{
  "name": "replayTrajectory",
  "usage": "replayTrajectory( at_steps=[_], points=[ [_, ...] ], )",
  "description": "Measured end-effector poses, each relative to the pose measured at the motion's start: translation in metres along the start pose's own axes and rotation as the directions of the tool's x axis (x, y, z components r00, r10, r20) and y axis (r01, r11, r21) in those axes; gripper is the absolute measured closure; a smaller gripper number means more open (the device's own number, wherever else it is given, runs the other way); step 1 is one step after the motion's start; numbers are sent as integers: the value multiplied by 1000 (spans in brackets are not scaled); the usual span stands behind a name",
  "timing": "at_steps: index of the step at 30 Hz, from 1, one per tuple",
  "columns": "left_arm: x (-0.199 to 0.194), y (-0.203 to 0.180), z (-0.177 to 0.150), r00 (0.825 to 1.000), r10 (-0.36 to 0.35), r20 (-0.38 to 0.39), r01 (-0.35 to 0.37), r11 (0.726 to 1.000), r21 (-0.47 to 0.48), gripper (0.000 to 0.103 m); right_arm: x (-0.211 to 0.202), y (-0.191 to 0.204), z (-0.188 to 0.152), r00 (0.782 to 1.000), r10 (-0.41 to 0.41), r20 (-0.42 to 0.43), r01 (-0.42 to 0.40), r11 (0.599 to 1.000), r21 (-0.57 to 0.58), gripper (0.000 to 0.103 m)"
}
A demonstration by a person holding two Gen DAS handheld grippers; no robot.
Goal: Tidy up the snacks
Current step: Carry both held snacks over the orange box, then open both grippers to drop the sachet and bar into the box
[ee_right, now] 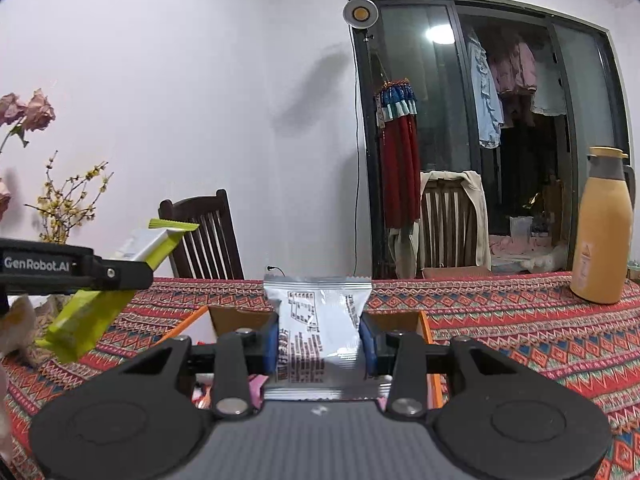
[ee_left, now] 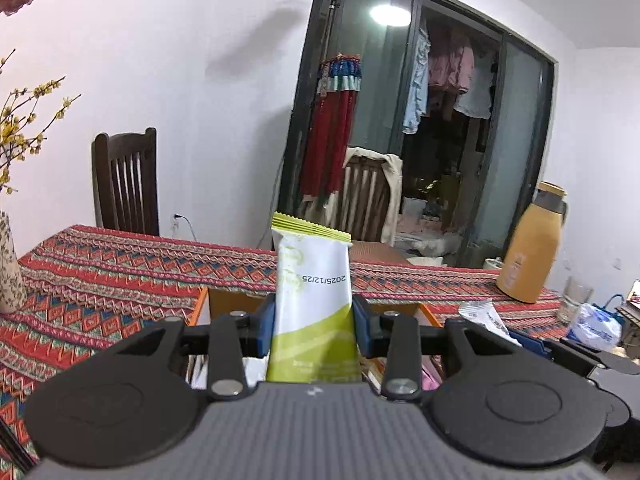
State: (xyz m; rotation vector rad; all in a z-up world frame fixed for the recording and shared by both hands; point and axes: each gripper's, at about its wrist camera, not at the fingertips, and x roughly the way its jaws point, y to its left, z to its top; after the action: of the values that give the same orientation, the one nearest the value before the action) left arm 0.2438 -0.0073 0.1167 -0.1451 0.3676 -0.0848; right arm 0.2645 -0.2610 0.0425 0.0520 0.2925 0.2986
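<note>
Bright ceiling light (ee_left: 390, 14), soft wall shadows, edges seemingly fisheye-warped.

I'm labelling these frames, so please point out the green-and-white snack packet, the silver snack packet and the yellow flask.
green-and-white snack packet (ee_left: 314, 280): left wrist view, on its white middle by the printed date.
silver snack packet (ee_right: 320, 320): right wrist view, on its printed face.
yellow flask (ee_right: 602, 256): right wrist view, on its body.

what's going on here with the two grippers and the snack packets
A person is sorting snacks with a handheld gripper in each hand. The left gripper is shut on a green and white packet, the right gripper on a silver packet. Both are held above an open cardboard box on the patterned tablecloth.
</note>
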Motion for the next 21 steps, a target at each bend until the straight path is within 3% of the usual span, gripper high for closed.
replayTrajectory(
  at_steps=[7, 12, 15, 21],
  points=[
    [43, 6, 11, 999, 32, -8, -33, 999, -36, 64, 49, -3, 9, 1000, -18, -21, 18, 1000, 3, 65],
    [70, 18, -6, 999, 46, -20, -47, 998, -48, 64, 69, -18, -6, 999, -20, -48, 22, 999, 36, 65],
    [86, 25, -16, 997, 40, -67, -43, 998, -50, 64, 77, -24, -14, 997, -21, -76, 25, 998, 51, 65],
    [97, 36, -24, 994, 50, -99, -57, 996, -64, 64, 85, -24, -23, 994, -26, -103, 31, 998, 48, 65]
  ],
)
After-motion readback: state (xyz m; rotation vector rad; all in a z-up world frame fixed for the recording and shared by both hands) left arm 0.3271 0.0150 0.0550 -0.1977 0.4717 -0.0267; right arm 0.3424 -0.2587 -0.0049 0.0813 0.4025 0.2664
